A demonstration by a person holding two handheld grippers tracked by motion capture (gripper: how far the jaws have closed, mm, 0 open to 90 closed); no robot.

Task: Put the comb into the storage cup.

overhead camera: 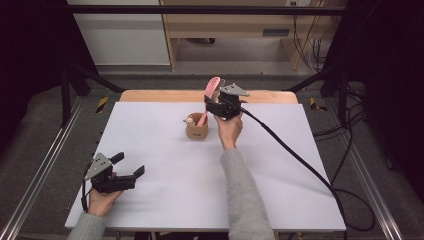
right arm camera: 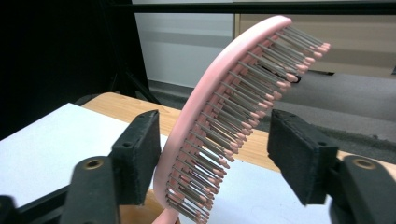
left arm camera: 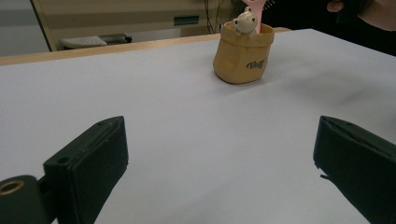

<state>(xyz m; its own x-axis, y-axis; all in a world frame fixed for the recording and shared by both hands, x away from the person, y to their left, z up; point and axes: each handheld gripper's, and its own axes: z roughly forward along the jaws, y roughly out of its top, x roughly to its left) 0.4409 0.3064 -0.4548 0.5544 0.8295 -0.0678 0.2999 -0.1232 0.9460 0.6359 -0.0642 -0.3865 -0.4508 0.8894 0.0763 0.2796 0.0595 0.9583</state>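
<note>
The lower end of the pink hairbrush [right arm camera: 219, 126] is hidden inside the tan pouch-shaped cup [overhead camera: 197, 131], and in the right gripper view its handle is cut off at the bottom edge; whether the left jaw pad touches the brush's back there is hard to tell, while the right pad stands clear of the bristle tips. The brush has a curved pink back and rows of grey pins with pink tips, and it stands tilted in the cup near the far middle of the bench [overhead camera: 165, 200]. A small cream bear figure [left arm camera: 244, 22] peeks over the cup's rim. The right gripper [overhead camera: 216, 104] has its jaws apart around the brush head. The left gripper [overhead camera: 129, 165] rests at the near left, jaws wide apart on nothing. The bench is white with a wooden far edge; beyond it are grey floor, pale cabinets and black frame bars.
</note>
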